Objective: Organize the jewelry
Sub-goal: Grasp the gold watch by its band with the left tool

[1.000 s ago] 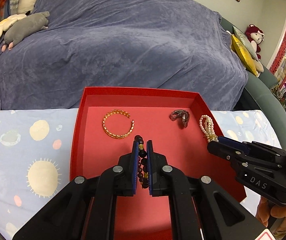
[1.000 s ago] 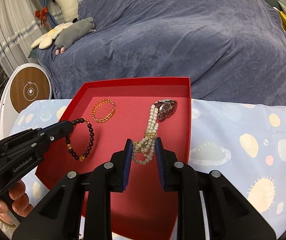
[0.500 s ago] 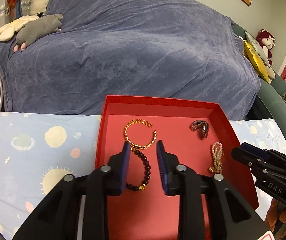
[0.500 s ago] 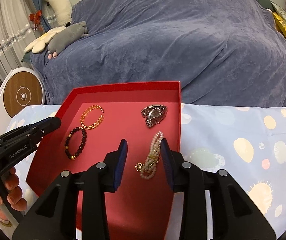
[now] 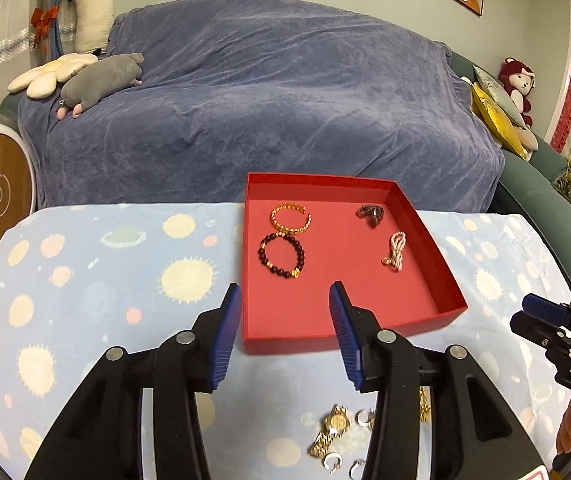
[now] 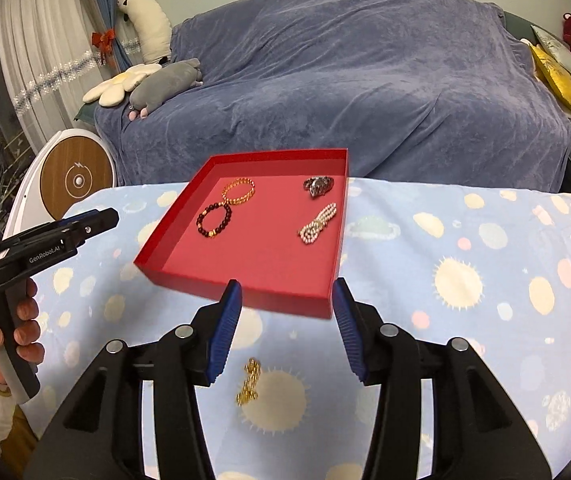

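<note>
Left wrist view: the left gripper (image 5: pixel 285 296) stands with its jaws apart, having just been opening, and nothing lies between the blue pads. The red tray (image 5: pixel 441 276) sits on the worktop (image 5: pixel 97 280) at 12 o'clock from it. In the tray a gold bangle (image 5: pixel 290 218) lies at 11 o'clock, a dark bead bracelet (image 5: pixel 281 255) just below it, a silver watch (image 5: pixel 370 213) at 1 o'clock, and a pearl strand (image 5: pixel 395 251) at 2 o'clock. On the cloth at 6 o'clock lie a gold watch (image 5: pixel 331 430) and small silver earrings (image 5: pixel 333 461). The right gripper (image 5: pixel 525 314) shows at 3 o'clock.

Right wrist view: the right gripper (image 6: pixel 287 298) also has its jaws parted and empty, having just been opening. The tray's near wall is at 12 o'clock from it. A gold chain (image 6: pixel 249 382) lies on the cloth below the gripper, at 6 o'clock. A hand (image 6: pixel 3 336) holds the left gripper at 9 o'clock
</note>
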`<state>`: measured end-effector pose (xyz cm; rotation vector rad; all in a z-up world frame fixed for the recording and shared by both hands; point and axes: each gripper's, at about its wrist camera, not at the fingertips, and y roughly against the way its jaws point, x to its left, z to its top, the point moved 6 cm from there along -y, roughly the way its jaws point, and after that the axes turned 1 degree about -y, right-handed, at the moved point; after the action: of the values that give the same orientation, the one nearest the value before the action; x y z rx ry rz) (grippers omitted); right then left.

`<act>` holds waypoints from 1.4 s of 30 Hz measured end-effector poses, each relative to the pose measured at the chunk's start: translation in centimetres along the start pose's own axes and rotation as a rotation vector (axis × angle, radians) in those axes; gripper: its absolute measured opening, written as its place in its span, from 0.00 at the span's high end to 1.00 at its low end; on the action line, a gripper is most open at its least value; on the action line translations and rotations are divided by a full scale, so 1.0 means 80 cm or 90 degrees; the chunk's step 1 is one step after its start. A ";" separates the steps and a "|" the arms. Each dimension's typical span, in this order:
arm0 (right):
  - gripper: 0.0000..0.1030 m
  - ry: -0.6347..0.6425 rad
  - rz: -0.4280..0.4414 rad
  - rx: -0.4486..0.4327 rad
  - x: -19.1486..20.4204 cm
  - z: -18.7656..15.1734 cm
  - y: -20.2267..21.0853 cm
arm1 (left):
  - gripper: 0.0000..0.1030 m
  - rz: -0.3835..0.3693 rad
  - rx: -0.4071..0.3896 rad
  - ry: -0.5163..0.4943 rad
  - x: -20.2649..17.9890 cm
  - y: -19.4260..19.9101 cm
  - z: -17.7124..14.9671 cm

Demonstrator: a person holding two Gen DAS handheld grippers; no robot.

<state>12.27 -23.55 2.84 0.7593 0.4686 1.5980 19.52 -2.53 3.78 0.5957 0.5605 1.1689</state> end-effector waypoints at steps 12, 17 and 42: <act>0.53 -0.040 0.029 0.047 0.024 -0.090 0.008 | 0.43 -0.013 0.074 0.043 0.007 0.012 -0.127; 0.53 -0.012 0.028 0.072 0.039 -0.106 -0.008 | 0.43 -0.028 0.071 -0.009 -0.019 0.002 -0.143; 0.49 -0.005 0.012 0.101 0.036 -0.105 -0.037 | 0.81 -0.026 0.097 -0.113 -0.057 -0.064 -0.158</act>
<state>8.33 -19.24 -4.48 0.8917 0.5883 1.5886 13.02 -6.54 -8.36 0.8057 0.5099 1.0289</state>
